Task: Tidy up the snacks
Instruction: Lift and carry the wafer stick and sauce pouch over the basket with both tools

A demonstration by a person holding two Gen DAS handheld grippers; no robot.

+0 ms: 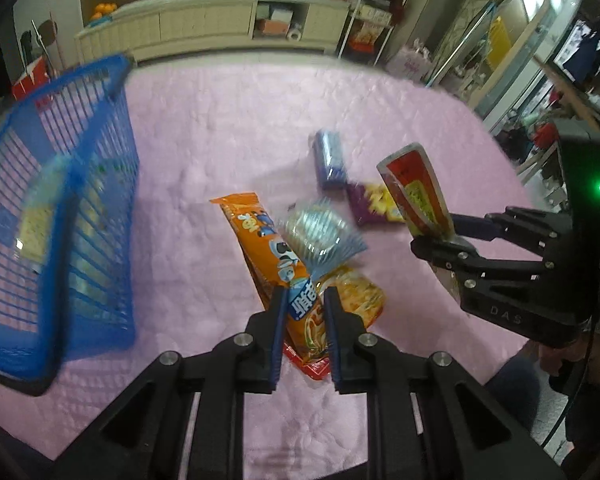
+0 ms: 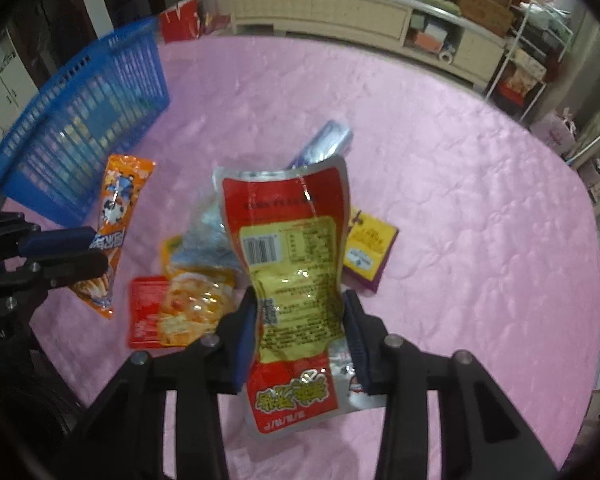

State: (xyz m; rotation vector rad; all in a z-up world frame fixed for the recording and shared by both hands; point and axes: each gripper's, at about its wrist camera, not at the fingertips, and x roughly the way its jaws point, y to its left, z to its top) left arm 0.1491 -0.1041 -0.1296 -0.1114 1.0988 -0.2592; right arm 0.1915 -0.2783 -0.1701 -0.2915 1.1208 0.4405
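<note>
My left gripper [image 1: 303, 296] is shut on the lower end of a long orange snack pack [image 1: 268, 248], which is lifted off the pile. In the right wrist view the same left gripper [image 2: 100, 252] pinches that orange pack [image 2: 120, 196] from the left. My right gripper [image 2: 300, 296] is shut on a red-and-yellow pouch [image 2: 296, 240], held upright above the cloth; the left wrist view shows this gripper [image 1: 440, 236] and the pouch [image 1: 414, 192] at the right. A blue slatted basket [image 1: 60, 200] stands at the left with pale packets inside.
On the pink quilted cloth [image 1: 220, 120] lie a clear ribbed pack [image 1: 320, 236], a yellow noodle pack [image 2: 192, 304], a red pack [image 2: 146, 308], a blue pack [image 1: 330, 160] and a purple-yellow pack [image 2: 370, 248]. A cream sideboard [image 1: 204, 20] stands behind the table.
</note>
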